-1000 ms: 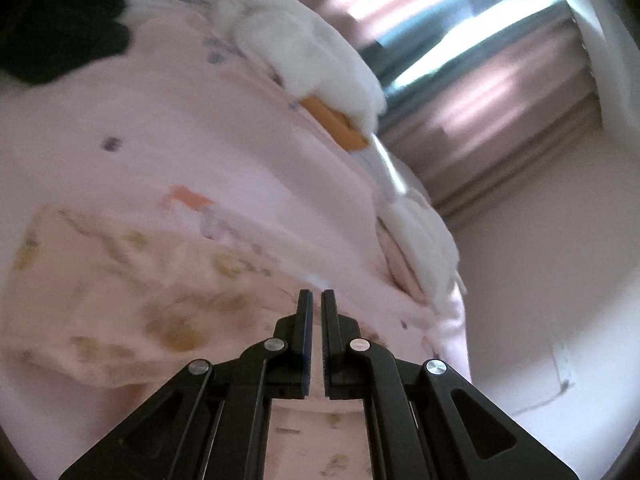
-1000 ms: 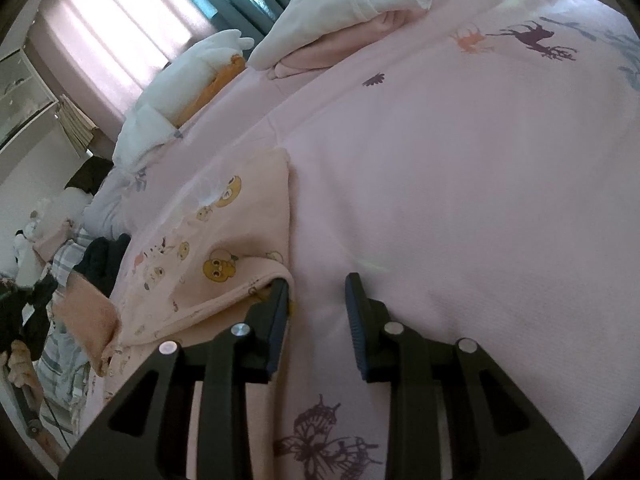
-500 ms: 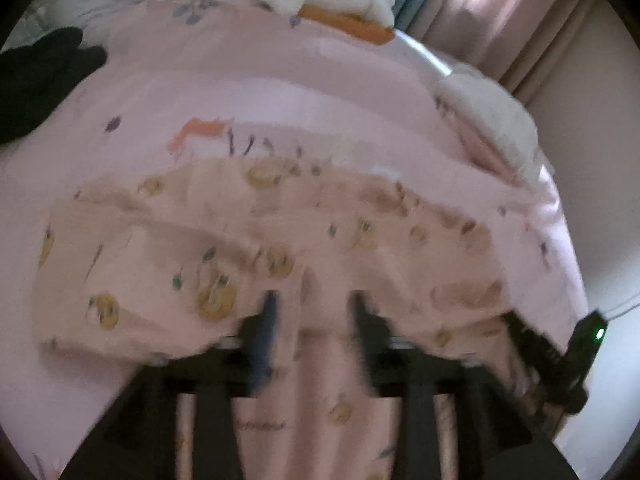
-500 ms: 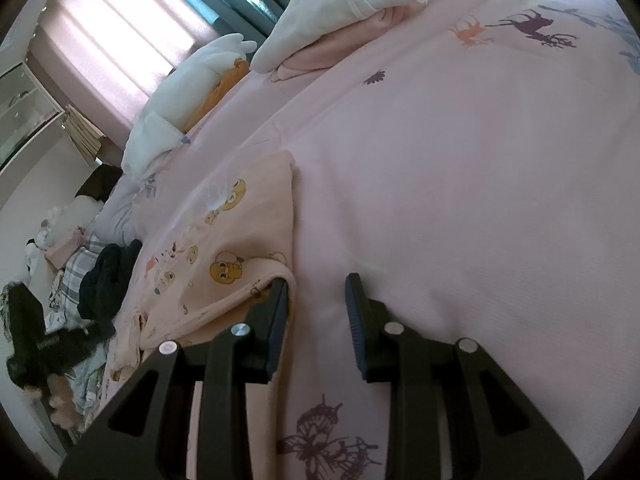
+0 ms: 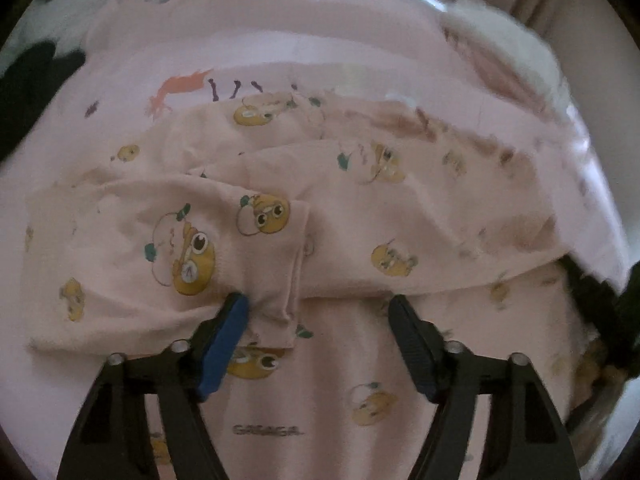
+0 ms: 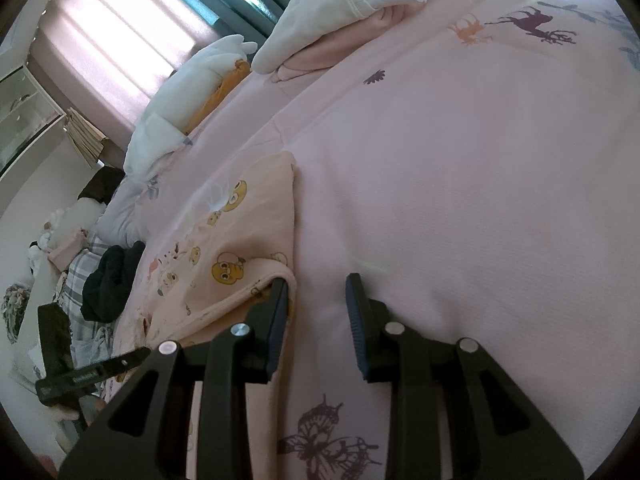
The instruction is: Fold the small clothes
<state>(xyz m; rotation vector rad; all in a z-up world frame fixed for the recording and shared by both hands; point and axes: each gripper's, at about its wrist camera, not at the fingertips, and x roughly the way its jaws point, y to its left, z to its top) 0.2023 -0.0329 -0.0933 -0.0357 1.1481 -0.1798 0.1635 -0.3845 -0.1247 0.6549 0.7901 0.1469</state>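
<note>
A second ago the left gripper (image 5: pixel 316 312) was pressed together and aimed across the bed (image 6: pixel 460 168) toward the curtains; now it tips down over the garment (image 5: pixel 360 208), and its jaws have just been opening, spread wide with a folded cuff lying between them, unpinched. The right gripper (image 6: pixel 318 300) has not moved: jaws partly apart, its left finger tucked under the garment's hem, nothing clamped between the pads. The peach garment with yellow cartoon faces lies flat on the pink bed. The left view shows its folded sleeve; only the right view shows the dark clothes (image 6: pixel 112 280) beyond it.
</note>
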